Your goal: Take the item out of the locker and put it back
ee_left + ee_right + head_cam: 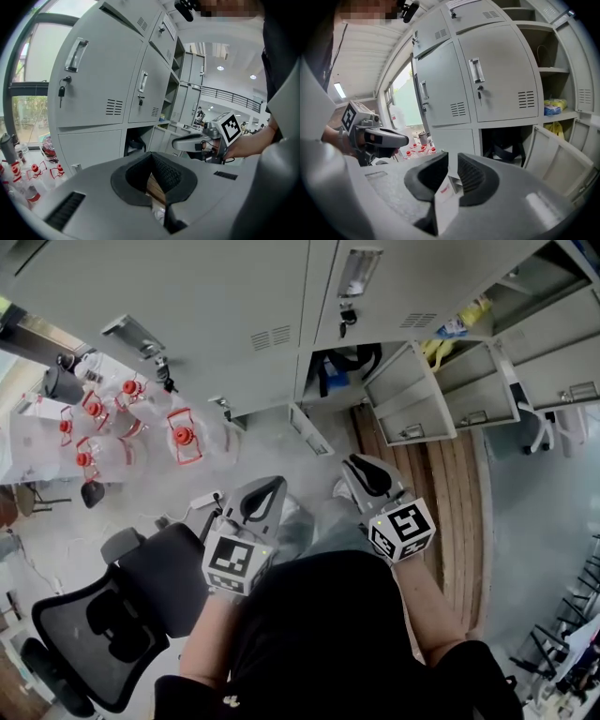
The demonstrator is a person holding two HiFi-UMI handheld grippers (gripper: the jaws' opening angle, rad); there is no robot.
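The grey lockers (234, 306) stand ahead of me. One low compartment is open, and a dark bag with blue on it (337, 367) sits inside; it also shows in the right gripper view (506, 145) and the left gripper view (133, 143). My left gripper (265, 489) is held out in front of the lockers, well short of them, with its pads (164, 171) meeting at the tip and nothing in them. To its right, my right gripper (367, 468) points toward the open compartment. A narrow gap shows between its jaws (452, 161), and through it a white strip with a red mark.
The open compartment's door (412, 399) swings out to the right. Yellow and blue packets (450, 334) lie on open shelves further right. Several red-capped water bottles (183, 437) stand on the floor at left. A black office chair (112, 615) is close behind my left arm. A wooden floor strip (450, 502) runs along the right.
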